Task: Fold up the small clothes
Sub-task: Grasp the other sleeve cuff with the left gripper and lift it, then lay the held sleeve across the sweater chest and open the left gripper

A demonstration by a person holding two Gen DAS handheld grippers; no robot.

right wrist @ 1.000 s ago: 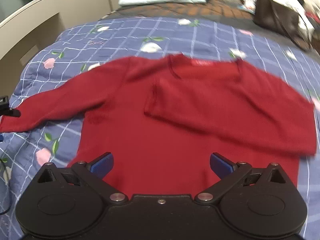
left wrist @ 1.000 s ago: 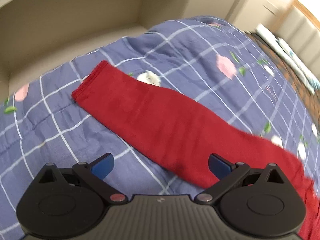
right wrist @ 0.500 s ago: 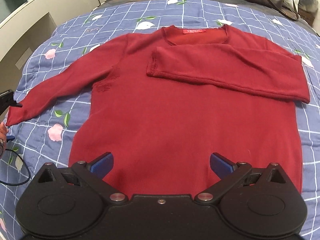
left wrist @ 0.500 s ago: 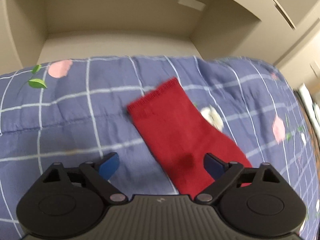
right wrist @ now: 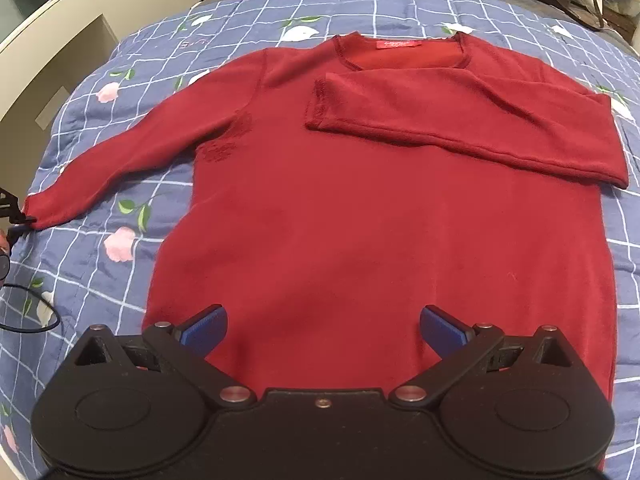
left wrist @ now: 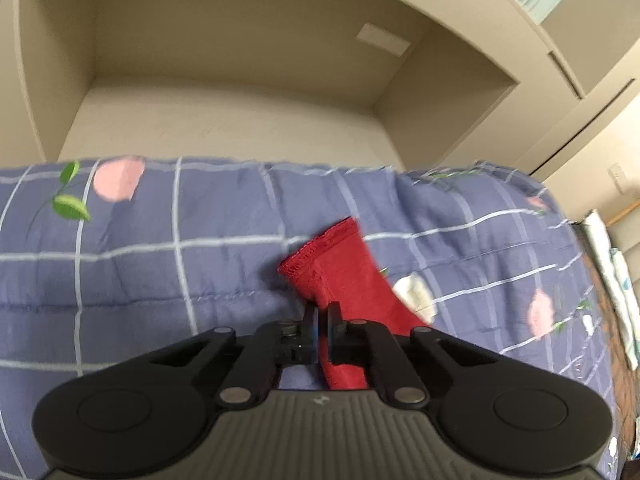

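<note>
Pinching the red sweater [right wrist: 360,220] cuff (right sleeve already folded across), our left gripper [left wrist: 322,312] clamps; right gripper [right wrist: 323,326] gapes

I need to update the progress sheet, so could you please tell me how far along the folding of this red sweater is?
One sleeve already lies folded across the chest of the red sweater. The left tongs have just closed on the cuff of the other sleeve, which is spread out on the quilt. Folding that sleeve in and then the body remains; the right tongs hang open over the hem.
</note>
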